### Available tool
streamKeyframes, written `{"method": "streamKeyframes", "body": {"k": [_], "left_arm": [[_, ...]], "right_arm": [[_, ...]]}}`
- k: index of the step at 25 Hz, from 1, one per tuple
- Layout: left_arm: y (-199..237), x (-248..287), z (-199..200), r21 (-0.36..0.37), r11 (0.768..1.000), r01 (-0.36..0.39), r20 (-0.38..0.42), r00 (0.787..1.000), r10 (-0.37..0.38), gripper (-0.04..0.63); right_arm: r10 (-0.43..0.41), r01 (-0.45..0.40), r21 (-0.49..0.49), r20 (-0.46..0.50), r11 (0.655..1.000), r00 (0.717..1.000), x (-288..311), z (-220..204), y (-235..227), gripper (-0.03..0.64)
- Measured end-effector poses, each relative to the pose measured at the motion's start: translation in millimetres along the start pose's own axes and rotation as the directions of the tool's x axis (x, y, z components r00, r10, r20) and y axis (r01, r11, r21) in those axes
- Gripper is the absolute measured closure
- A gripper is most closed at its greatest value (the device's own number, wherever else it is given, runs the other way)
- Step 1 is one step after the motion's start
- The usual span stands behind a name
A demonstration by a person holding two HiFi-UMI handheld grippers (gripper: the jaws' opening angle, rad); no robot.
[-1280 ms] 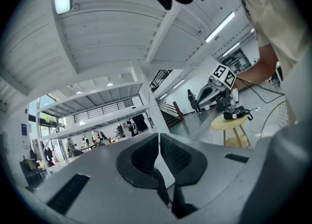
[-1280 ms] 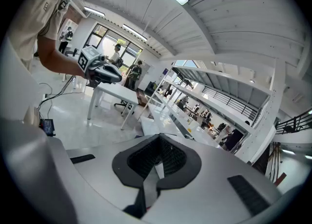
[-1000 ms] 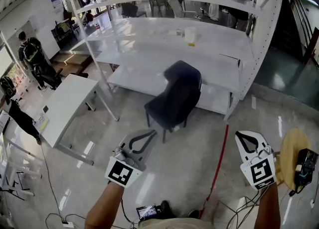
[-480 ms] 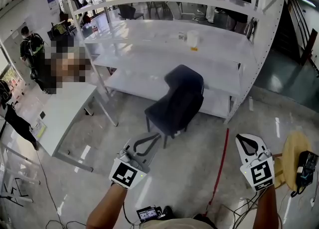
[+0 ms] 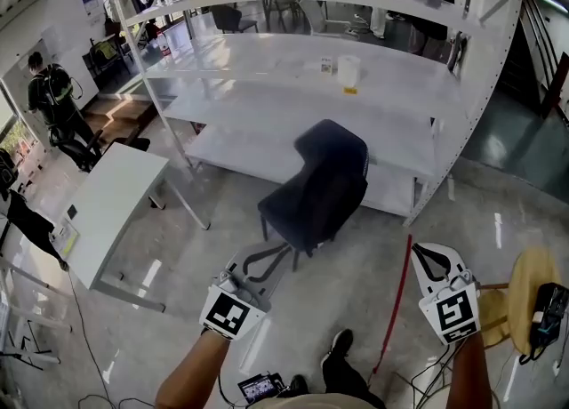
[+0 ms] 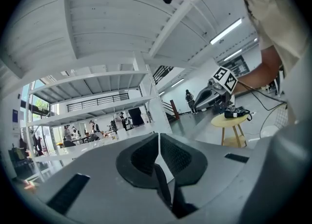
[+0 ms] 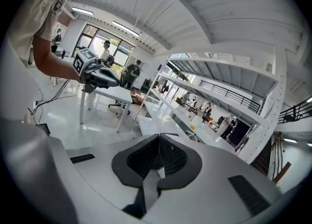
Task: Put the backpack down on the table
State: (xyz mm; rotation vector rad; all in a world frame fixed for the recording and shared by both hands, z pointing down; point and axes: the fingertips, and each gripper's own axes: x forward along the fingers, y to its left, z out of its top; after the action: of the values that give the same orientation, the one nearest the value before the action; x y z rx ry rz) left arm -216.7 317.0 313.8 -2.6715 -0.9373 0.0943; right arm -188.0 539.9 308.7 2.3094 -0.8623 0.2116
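No backpack shows in any view that I can pick out as the task's own. My left gripper point(image 5: 280, 250) is held low at centre left in the head view, jaws shut with nothing between them. My right gripper point(image 5: 420, 250) is at lower right, also shut and empty. Both point towards a dark blue chair point(image 5: 320, 189) just ahead of them. A white table point(image 5: 111, 207) stands to the left. In the left gripper view the pads point(image 6: 158, 145) meet in a thin line, and in the right gripper view the pads point(image 7: 158, 146) touch as well.
White metal shelving point(image 5: 293, 69) stands behind the chair, with a cup point(image 5: 349, 72) on a shelf. A round wooden stool point(image 5: 523, 287) at right carries a black device point(image 5: 547, 305). A red line point(image 5: 396, 309) runs along the floor. People stand at far left and behind the shelving.
Both grippers and the view have moved forward, closer to the chair and shelving. A shoe has come into view at the bottom. Both pairs of jaws stayed shut.
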Motion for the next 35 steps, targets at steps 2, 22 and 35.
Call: {"method": "streamKeyframes", "body": {"k": [2, 22, 35], "left_arm": [[7.5, 16.6, -8.3, 0.010, 1.000, -0.004, -0.027, 1.000, 0.005, 0.575], [88.6, 192.0, -79.6, -0.027, 0.994, -0.103, -0.177, 0.980, 0.097, 0.574], [178.7, 261.7, -158.9, -0.094, 0.996, -0.005, -0.178, 0.984, -0.012, 0.574]], "right_arm": [[0.017, -0.017, 0.001, 0.005, 1.000, 1.000, 19.8, -6.5, -10.6, 0.591], [0.168, -0.167, -0.020, 0.083, 0.986, 0.982, 209.7, -46.1, -116.8, 0.591], [0.134, -0.133, 0.086, -0.004, 0.987, 0.991, 317.6, -39.4, -137.1, 0.589]]}}
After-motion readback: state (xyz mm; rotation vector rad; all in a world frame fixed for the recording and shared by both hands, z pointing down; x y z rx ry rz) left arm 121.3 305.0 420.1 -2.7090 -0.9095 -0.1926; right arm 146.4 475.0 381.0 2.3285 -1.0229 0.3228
